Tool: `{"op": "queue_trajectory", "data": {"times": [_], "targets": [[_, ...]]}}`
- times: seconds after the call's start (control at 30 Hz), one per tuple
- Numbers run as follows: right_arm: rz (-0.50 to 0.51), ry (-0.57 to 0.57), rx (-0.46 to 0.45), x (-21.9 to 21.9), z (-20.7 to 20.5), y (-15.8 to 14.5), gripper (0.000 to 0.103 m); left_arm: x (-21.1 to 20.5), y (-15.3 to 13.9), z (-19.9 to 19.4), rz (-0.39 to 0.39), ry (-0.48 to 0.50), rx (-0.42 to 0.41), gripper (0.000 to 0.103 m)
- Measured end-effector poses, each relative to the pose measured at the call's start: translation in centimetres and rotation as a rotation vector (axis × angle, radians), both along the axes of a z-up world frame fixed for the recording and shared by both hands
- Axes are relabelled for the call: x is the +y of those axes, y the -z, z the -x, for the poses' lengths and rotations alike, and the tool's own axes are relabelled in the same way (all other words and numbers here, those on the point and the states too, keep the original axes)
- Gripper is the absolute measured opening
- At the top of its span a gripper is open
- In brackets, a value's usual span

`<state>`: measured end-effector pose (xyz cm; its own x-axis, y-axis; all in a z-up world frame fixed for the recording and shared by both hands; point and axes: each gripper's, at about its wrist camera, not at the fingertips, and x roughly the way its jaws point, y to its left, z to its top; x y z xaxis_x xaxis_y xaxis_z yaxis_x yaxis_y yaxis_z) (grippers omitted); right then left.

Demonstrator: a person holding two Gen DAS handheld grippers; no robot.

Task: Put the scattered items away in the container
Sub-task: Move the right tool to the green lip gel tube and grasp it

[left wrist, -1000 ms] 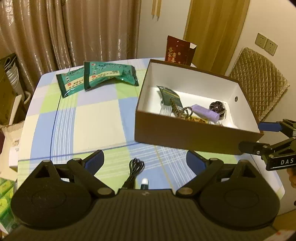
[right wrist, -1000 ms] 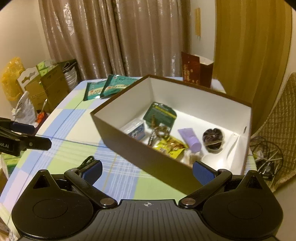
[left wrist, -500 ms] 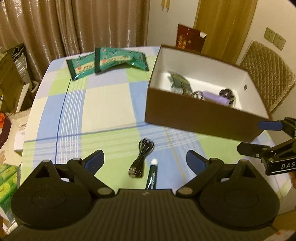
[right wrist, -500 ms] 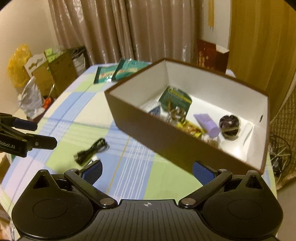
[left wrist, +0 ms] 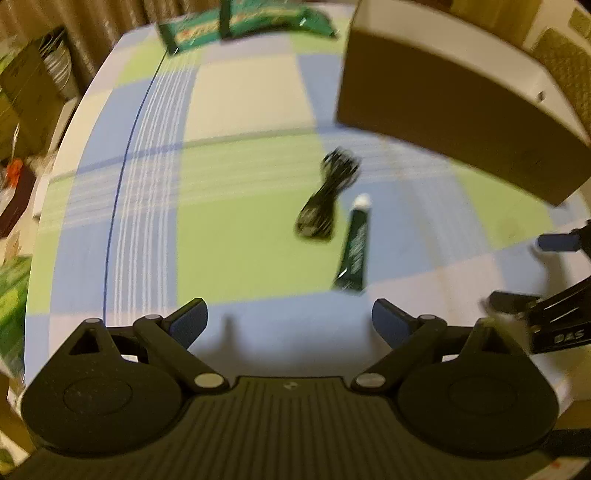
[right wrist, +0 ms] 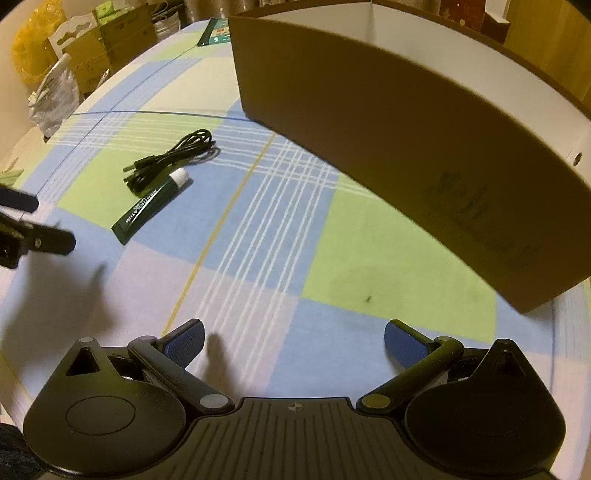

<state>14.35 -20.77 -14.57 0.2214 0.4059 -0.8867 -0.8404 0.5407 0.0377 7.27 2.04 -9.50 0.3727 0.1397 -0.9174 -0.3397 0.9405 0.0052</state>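
Note:
A brown box with a white inside (left wrist: 450, 107) (right wrist: 388, 122) stands on the checked tablecloth; its contents are hidden by the near wall. A coiled black cable (left wrist: 327, 192) (right wrist: 173, 157) and a dark green tube with a white cap (left wrist: 355, 245) (right wrist: 151, 205) lie side by side in front of the box. Two green packets (left wrist: 243, 20) lie at the far end. My left gripper (left wrist: 290, 319) is open and empty, low over the cloth, short of the tube. My right gripper (right wrist: 293, 341) is open and empty, to the right of the tube, near the box's front wall.
The table's left edge (left wrist: 55, 177) drops to cardboard boxes and bags on the floor (right wrist: 74, 62). The right gripper shows at the right of the left wrist view (left wrist: 546, 310); the left gripper shows at the left of the right wrist view (right wrist: 26, 229).
Both grippers have dropped lower and tilted down toward the tablecloth. The cable and tube now sit nearer the middle of both views. The box's inside has gone out of sight.

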Motion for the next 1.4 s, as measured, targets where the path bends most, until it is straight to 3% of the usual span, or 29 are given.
{"op": "queue_trajectory", "data": {"times": [0.13,0.37,0.6,0.77,0.9,1.07,1.4], "targets": [[-0.042,0.035,0.049,-0.4,-0.2,0.5,0.101,1.1,1.4,1.1,-0.004,-0.037,0.032,0.094],[-0.025,-0.033,-0.044,0.5,0.9,0.8,0.101,2.4,2.9,2.7,0.008,-0.098,0.047,0.096],[-0.077,-0.084,-0.069,0.7,0.6,1.2,0.101,3.4,3.1,4.1,-0.009,-0.143,0.019,0.102],[-0.086,-0.209,-0.064,2.0,0.5,1.3,0.101,4.0,3.1,4.5,-0.014,-0.129,0.012,0.103],[-0.119,-0.373,-0.056,3.6,1.2,1.5,0.101,4.7,3.1,4.6,-0.015,-0.115,0.008,0.103],[-0.184,-0.532,-0.061,6.3,2.1,2.1,0.101,6.3,3.1,4.7,-0.021,-0.151,-0.004,0.103],[-0.245,-0.712,-0.048,11.0,1.0,3.1,0.101,8.0,3.2,4.5,-0.029,-0.177,-0.023,0.103]]}}
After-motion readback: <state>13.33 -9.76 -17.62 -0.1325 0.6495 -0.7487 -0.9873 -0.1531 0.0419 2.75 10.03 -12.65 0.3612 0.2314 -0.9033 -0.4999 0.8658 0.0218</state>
